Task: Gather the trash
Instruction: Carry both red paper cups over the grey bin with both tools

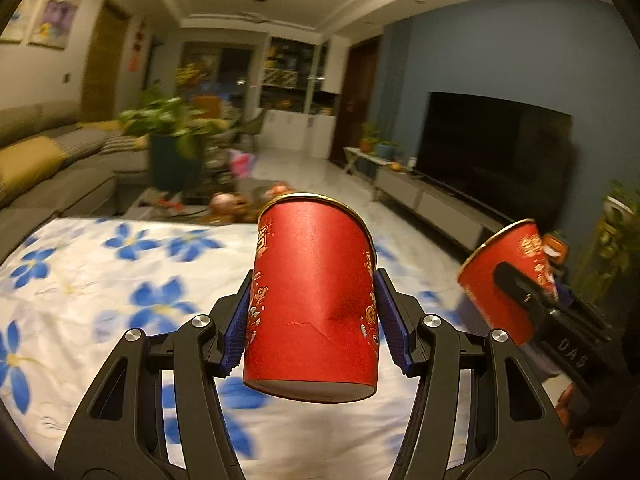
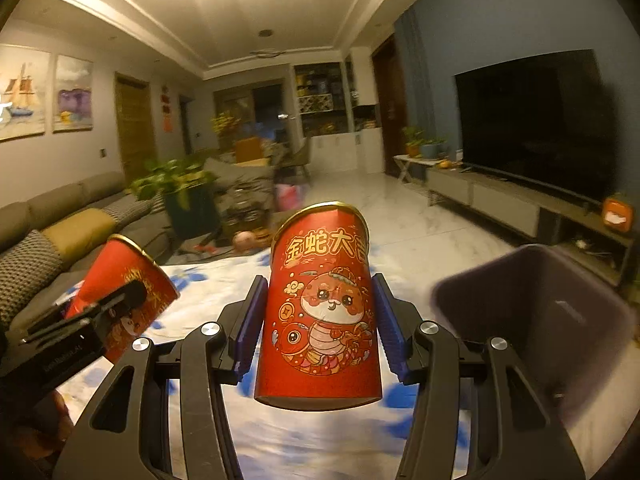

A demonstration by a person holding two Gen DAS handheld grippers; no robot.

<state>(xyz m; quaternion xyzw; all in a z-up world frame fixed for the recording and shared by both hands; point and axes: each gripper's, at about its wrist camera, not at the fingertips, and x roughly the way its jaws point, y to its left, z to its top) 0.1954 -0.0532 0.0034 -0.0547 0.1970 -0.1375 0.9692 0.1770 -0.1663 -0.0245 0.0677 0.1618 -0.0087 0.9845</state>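
Taking up most of the lower view in both cameras is the table with the white cloth printed in blue flowers (image 1: pixel 80 280), and both grippers are hovering above it, lifted clear.

Next in size, a dark purple-grey bin (image 2: pixel 560 320) is sitting at about 3 o'clock in the right wrist view, mouth open and tipped toward the camera, just beside the right gripper (image 2: pixel 320 320).

That right gripper is pointing forward and roughly level, its blue pads (image 2: pixel 252 328) pressing both sides of a red paper cup with a cartoon snake (image 2: pixel 320 312). The cup is riding upright with a slight lean, gold rim on top.

The left gripper (image 1: pixel 312 312) is doing the same thing: fingers closed about a cup's width apart, squeezing a second red cup (image 1: pixel 312 292) that is showing a dent and a small tear low on its wall.

Each camera is catching the other gripper with its cup tilted outward, at 3 o'clock in the left view and 9 o'clock in the right.
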